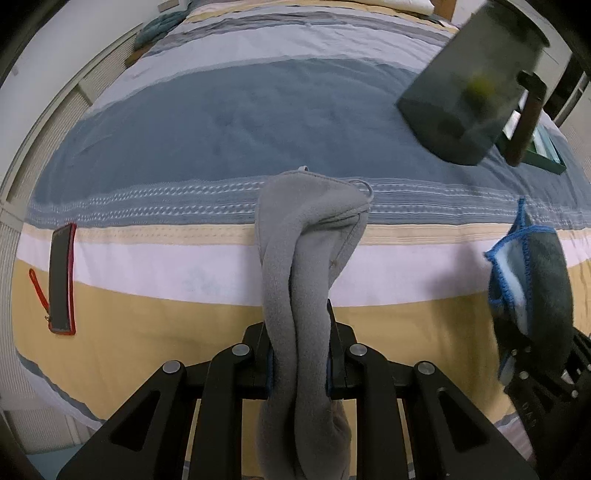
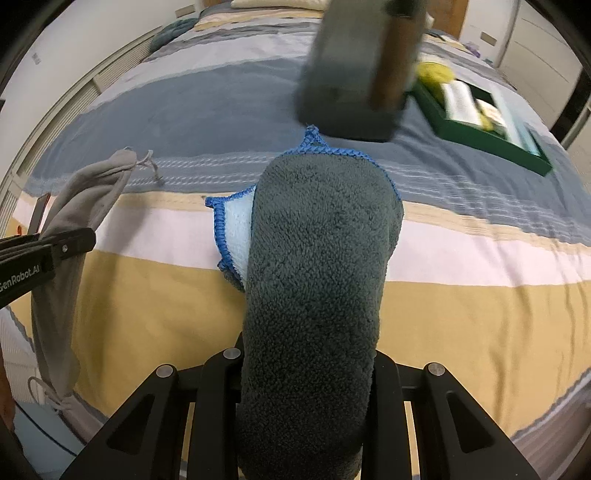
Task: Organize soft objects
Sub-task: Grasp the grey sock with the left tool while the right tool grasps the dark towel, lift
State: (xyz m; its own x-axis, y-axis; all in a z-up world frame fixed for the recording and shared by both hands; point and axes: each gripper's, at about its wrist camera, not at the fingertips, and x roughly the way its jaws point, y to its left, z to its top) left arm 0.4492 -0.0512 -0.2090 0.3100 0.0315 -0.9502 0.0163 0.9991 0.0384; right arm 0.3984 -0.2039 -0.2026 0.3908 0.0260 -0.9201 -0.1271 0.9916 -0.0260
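My left gripper (image 1: 298, 354) is shut on a grey fleece drawstring bag (image 1: 306, 243), which drapes over the jaws above the striped bed; the bag also shows at the left of the right wrist view (image 2: 85, 199). My right gripper (image 2: 308, 354) is shut on a dark grey fluffy cloth with blue stitched edging (image 2: 317, 251); the cloth hides the fingertips. That cloth and gripper also show at the right edge of the left wrist view (image 1: 532, 284). A dark grey felt basket with a brown handle (image 1: 472, 85) stands on the bed ahead, also in the right wrist view (image 2: 354, 70).
A striped bedspread (image 1: 221, 122) covers the bed. A phone in a red case with a strap (image 1: 62, 280) lies at the left. A green tray of books and items (image 2: 487, 110) sits beside the basket at the right. A teal cloth (image 1: 159, 26) lies far left.
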